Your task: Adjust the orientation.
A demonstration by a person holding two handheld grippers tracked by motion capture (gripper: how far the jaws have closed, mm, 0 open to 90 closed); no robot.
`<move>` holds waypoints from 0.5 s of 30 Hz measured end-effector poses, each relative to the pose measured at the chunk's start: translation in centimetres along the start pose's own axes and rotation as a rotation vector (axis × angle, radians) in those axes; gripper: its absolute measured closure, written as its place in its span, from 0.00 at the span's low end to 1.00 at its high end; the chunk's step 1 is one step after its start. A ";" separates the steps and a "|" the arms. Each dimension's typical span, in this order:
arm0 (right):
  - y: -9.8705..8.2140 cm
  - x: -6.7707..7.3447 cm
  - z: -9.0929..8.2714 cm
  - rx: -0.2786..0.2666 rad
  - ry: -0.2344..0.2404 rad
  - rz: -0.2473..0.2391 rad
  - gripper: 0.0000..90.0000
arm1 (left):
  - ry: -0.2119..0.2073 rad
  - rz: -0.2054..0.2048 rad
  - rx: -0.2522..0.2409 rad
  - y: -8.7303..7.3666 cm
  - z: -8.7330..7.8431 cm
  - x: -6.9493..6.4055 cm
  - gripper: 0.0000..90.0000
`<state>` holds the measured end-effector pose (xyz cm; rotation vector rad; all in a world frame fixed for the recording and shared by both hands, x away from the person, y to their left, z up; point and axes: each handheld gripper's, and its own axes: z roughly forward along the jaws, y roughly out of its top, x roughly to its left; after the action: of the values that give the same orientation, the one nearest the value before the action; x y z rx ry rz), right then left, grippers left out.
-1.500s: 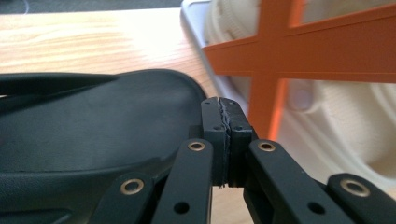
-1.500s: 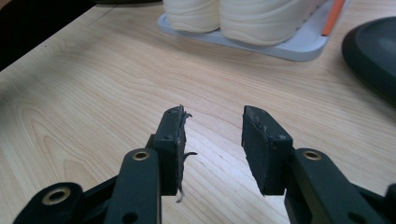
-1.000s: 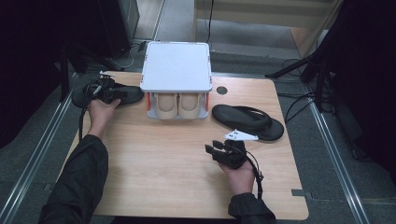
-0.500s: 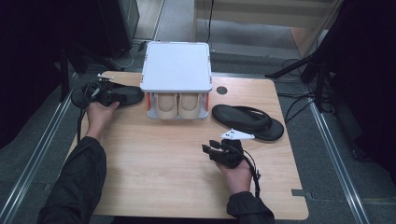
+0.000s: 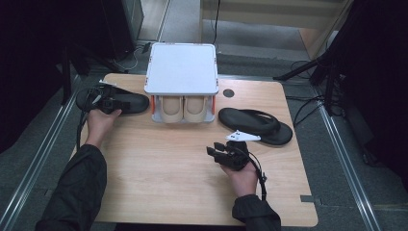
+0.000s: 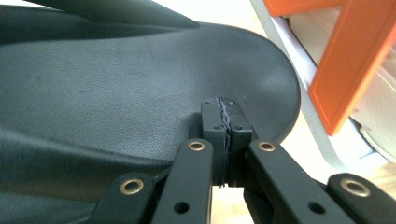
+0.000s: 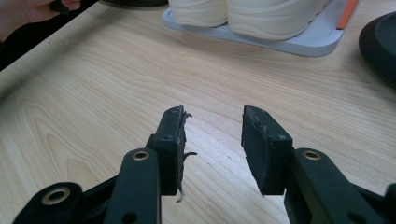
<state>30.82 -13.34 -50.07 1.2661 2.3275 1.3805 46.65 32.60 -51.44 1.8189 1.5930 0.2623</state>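
A black flip-flop lies at the table's left edge, and my left gripper rests over it. In the left gripper view its pads are pressed together above the flip-flop's smooth sole, with nothing visible between them. A second black flip-flop lies to the right of the white shoe rack. My right gripper hovers over bare wood in front of it, jaws open and empty. A pair of cream shoes stands on the rack's lower level.
The rack has orange side posts and a pale base plate under the cream shoes. A round dark hole sits in the wooden table behind the right flip-flop. Dark equipment and cables surround the table.
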 end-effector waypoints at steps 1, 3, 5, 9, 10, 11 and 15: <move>0.1 0.0 0.1 0.002 0.004 -0.003 0.67 | -0.004 -0.006 0.003 -0.1 -0.1 0.0 1.00; 0.2 0.1 0.2 0.003 0.007 -0.002 0.67 | -0.009 -0.005 0.007 -0.5 -0.4 0.0 1.00; 0.3 0.0 0.4 0.003 0.007 -0.010 0.67 | -0.005 0.007 0.019 -0.8 -0.7 -0.2 1.00; 0.6 0.1 0.7 0.005 0.014 -0.012 0.67 | -0.018 0.001 0.022 -1.6 -1.3 -0.2 1.00; 0.7 0.2 0.8 0.007 0.018 -0.010 0.67 | -0.019 0.002 0.025 -1.7 -1.4 -0.2 1.00; 0.8 0.2 0.8 0.007 0.017 -0.015 0.67 | -0.022 0.006 0.027 -1.9 -1.5 -0.2 1.00; 1.0 0.2 1.2 0.003 0.025 -0.016 0.67 | -0.020 0.031 0.028 -2.6 -2.1 -0.2 1.00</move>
<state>31.85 -12.21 -49.91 1.2356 2.3520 1.3961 43.39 33.18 -51.44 1.8631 1.5633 0.2361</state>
